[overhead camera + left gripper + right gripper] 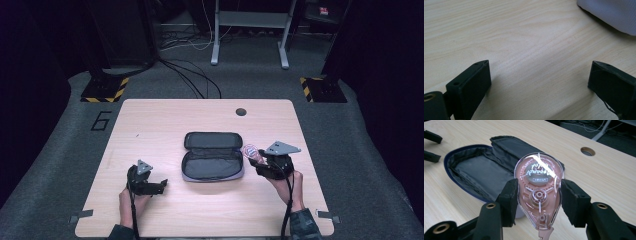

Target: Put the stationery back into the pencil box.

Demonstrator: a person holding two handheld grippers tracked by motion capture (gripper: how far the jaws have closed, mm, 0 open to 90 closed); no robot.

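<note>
A pink correction tape dispenser [538, 192] is pinched between the jaws of the right hand-held gripper [267, 162], held just above the table [150, 120] beside the right end of an opened dark pencil case [212, 156]. The left hand-held gripper [150, 184] is kept near the table's front left with its jaws spread apart over bare wood. Farther off, a round hole [241, 111] is seen in the table.

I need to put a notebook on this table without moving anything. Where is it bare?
The far-left stretch of the table, beyond the left tongs, is bare, as is the near strip between both hands. It is crowded in the middle around the open pouch and beside it, where the right tongs hold the correction tape.
</note>
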